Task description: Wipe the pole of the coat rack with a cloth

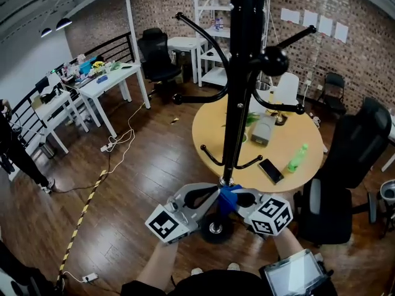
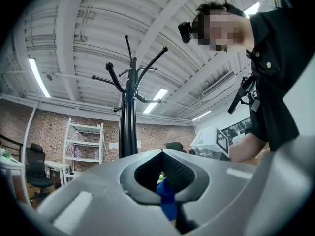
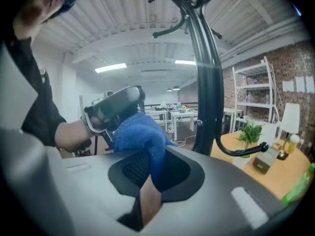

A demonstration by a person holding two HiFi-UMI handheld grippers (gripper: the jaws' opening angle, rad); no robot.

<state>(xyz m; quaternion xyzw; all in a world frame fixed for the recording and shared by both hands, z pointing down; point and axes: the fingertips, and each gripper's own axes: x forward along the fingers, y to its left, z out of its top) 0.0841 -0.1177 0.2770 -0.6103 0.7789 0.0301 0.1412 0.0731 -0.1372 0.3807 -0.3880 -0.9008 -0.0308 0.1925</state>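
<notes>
You are pinching blue cloth from both sides. Left tongs clenching on cloth edge, right tongs gripping bunched part. Only head view is showing cloth sitting low beside coat rack pole, contact unclear. Gripper views are showing pole rising behind cloth. Round tabletop lying behind pole.

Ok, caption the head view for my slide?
Left gripper and right gripper pinch a blue cloth low at the coat rack pole.

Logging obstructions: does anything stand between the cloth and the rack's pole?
Nothing visible does. The blue cloth, pinched by the left gripper and right gripper, sits right beside the lower end of the pole.
</notes>
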